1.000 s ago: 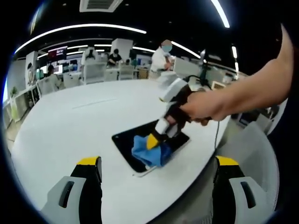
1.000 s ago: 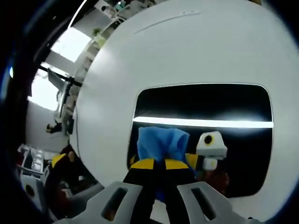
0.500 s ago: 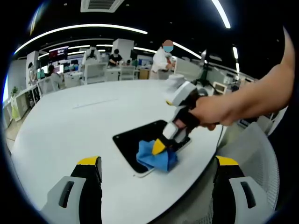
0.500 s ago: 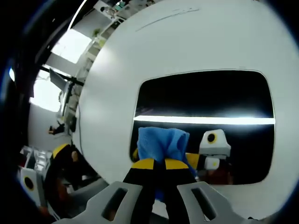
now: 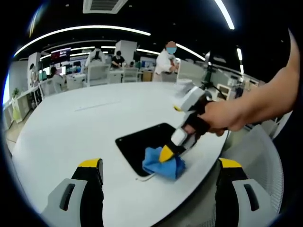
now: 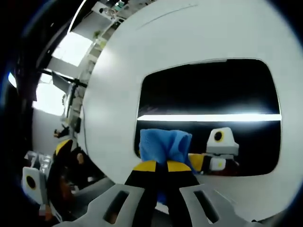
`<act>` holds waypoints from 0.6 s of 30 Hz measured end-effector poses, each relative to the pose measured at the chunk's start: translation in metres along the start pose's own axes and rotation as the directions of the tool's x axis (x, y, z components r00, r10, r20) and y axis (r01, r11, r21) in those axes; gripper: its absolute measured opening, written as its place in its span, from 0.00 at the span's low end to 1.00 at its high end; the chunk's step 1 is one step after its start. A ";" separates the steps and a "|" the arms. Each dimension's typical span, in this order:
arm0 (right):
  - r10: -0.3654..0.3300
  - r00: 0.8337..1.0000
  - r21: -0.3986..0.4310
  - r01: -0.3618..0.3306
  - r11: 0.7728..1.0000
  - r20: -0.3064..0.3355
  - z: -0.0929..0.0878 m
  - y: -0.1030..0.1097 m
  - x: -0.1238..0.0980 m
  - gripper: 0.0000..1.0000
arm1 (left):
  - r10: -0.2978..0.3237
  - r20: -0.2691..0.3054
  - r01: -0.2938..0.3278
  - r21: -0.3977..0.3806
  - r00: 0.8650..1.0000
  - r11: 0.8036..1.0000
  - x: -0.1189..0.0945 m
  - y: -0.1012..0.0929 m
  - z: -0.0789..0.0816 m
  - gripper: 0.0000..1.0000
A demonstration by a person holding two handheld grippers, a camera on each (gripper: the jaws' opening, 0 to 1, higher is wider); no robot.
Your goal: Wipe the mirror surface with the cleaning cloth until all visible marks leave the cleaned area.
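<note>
A dark rectangular mirror (image 5: 144,143) (image 6: 208,90) lies flat on the round white table (image 5: 75,127). My right gripper (image 6: 158,166) is shut on a blue cleaning cloth (image 6: 163,144) and presses it on the mirror's near edge. From the left gripper view, that same right gripper (image 5: 166,153) comes in from the right in a person's hand, with the cloth (image 5: 163,163) at the mirror's front right corner. My left gripper (image 5: 158,165) hangs open above the table's near edge, nothing between its fingers (image 5: 90,168).
The table edge (image 5: 203,165) runs close to the mirror's right side. A grey chair (image 5: 253,146) stands beyond it. Desks, chairs and several people (image 5: 165,56) fill the office behind. A ceiling light reflects as a bright stripe (image 6: 208,117) in the mirror.
The right gripper has dragged the blue cloth across the mirror toward its front right corner and the table edge. My left gripper has stayed still and open.
</note>
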State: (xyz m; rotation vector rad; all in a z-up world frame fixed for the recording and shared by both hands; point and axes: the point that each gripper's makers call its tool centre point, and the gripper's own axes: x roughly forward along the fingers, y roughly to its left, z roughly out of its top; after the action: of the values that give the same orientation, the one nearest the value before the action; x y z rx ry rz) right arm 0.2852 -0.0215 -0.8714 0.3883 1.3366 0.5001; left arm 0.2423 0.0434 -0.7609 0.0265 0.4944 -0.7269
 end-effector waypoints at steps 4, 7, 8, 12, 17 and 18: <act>0.011 1.000 0.005 -0.011 1.000 0.005 -0.001 0.000 -0.001 0.00 | 0.001 -0.008 -0.001 0.005 1.000 1.000 0.000 -0.001 -0.001 1.00; 0.013 1.000 -0.004 -0.013 1.000 0.013 -0.002 0.001 -0.002 0.00 | 0.001 -0.010 -0.001 0.009 1.000 1.000 0.001 -0.001 -0.002 1.00; 0.013 1.000 -0.007 -0.013 1.000 0.015 -0.002 0.001 -0.002 0.00 | 0.004 -0.010 -0.004 0.010 1.000 1.000 0.001 -0.001 -0.002 1.00; 0.013 1.000 -0.007 -0.012 1.000 0.021 -0.002 0.001 -0.004 0.00 | 0.010 -0.007 -0.010 0.009 1.000 1.000 0.000 0.000 -0.002 1.00; 0.010 1.000 -0.003 -0.010 1.000 0.019 -0.001 -0.004 -0.006 0.00 | -0.001 -0.018 0.001 0.021 1.000 1.000 0.002 -0.003 -0.003 1.00; 0.010 1.000 -0.002 -0.010 1.000 0.019 -0.001 -0.005 -0.006 0.00 | -0.002 -0.020 0.003 0.026 1.000 1.000 0.002 -0.004 -0.003 1.00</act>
State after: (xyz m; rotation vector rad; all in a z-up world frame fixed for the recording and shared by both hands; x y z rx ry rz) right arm 0.2835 -0.0289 -0.8688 0.3977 1.3158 0.5051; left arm 0.2397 0.0399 -0.7643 0.0573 0.5047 -0.7359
